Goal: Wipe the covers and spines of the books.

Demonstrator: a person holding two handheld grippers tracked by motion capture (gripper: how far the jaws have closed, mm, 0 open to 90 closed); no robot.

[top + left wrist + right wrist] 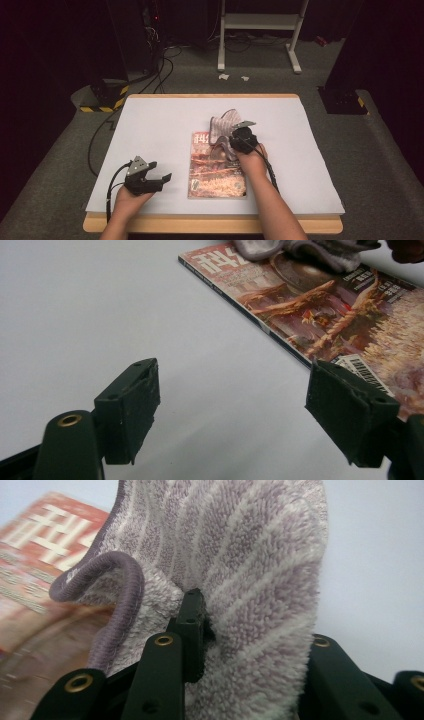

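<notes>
The striped lilac cloth is pinched in the right gripper, jaws clamped on its fold, near the table's centre. Its long axis is angled toward the far edge, overlapping the magazine's top right corner. The cover's white lettering can't be read. The left gripper is held agape near the front left corner

- One magazine lies on the worktop, with a red cover.
- One cloth, striped lilac and white, lies partly over the top of the magazine.
- Two tongs: the left tongs at the near left of the worktop, the right tongs on the cloth.
- Two hands, one on each tongs.
- One white frame stands on the floor beyond the worktop.
- Two scraps of paper lie by it.
</notes>
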